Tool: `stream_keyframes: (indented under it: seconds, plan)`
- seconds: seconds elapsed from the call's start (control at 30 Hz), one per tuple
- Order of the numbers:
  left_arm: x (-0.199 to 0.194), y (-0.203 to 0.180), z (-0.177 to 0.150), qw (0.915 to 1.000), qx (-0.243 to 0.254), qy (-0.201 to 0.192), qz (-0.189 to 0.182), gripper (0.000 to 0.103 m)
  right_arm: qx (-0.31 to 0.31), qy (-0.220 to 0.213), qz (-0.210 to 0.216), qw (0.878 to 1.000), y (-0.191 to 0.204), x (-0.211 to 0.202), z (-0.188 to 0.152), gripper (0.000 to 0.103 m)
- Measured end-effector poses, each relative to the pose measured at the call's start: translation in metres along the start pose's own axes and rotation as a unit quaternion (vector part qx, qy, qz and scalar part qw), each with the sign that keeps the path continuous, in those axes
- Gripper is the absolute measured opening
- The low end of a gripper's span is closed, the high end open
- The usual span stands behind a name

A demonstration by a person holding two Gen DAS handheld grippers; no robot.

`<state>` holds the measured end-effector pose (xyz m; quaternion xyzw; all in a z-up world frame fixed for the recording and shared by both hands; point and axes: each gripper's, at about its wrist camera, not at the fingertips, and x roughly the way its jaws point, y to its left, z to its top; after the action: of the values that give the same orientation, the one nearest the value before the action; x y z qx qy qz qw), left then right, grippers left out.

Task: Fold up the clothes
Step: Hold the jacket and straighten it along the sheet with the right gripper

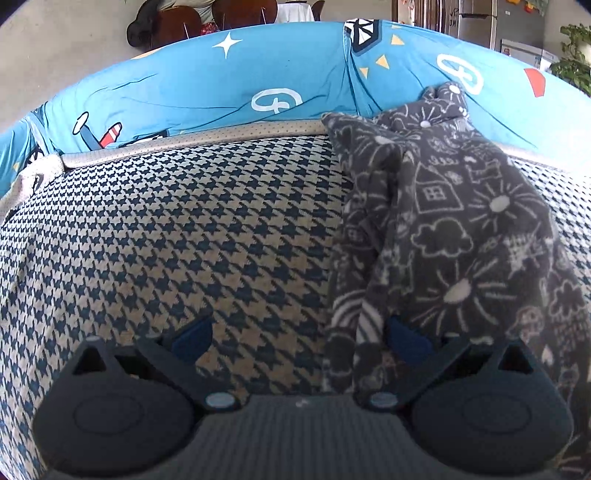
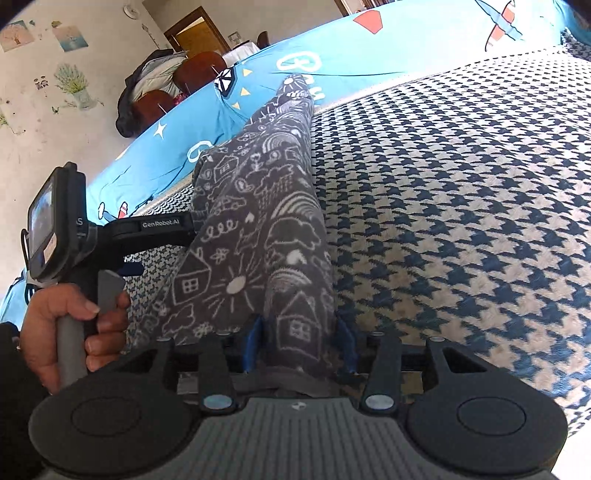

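A grey fleece garment (image 2: 258, 221) printed with white doodles lies in a long folded strip on the houndstooth bed cover (image 2: 461, 221), its far end reaching the blue sheet. My right gripper (image 2: 299, 343) is shut on the strip's near end, with fabric bunched between the blue pads (image 2: 253, 343). In the left wrist view the garment (image 1: 461, 221) fills the right side. My left gripper (image 1: 299, 339) stands wide open; its right finger sits under the garment's edge and its left finger is over bare cover. In the right wrist view a hand (image 2: 70, 325) holds the left gripper (image 2: 162, 249) beside the strip.
A blue cartoon-print sheet (image 1: 221, 85) runs along the far side of the bed, past a grey piped edge (image 1: 192, 142). Brown chairs with piled clothes (image 2: 159, 85) stand by the wall behind. A fridge (image 1: 476, 22) and a plant (image 1: 576, 55) stand at the far right.
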<state>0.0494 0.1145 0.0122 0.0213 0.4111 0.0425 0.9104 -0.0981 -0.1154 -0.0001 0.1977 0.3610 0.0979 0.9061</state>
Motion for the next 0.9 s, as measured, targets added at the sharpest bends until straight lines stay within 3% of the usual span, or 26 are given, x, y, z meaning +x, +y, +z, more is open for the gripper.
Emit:
stream_keyframes:
  seconds: [0.17,0.3,0.5,0.9]
  plan:
    - [0.004,0.002,0.000,0.9999,-0.011,0.009,0.000,0.103,-0.026,-0.003,-0.008,1.000,0.011,-0.002,0.000,0.026]
    - [0.004,0.007,0.001,0.9998,-0.018,0.009,-0.002,0.103,-0.048,-0.012,-0.017,0.999,0.019,-0.013,0.000,0.022]
    - [0.003,0.013,0.002,0.9995,-0.026,0.015,-0.001,0.103,-0.070,-0.020,-0.024,0.997,0.036,-0.037,0.000,0.020]
    - [-0.001,0.020,-0.004,0.9989,-0.043,0.019,-0.005,0.103,-0.103,0.026,-0.074,0.992,0.042,-0.045,-0.024,0.018]
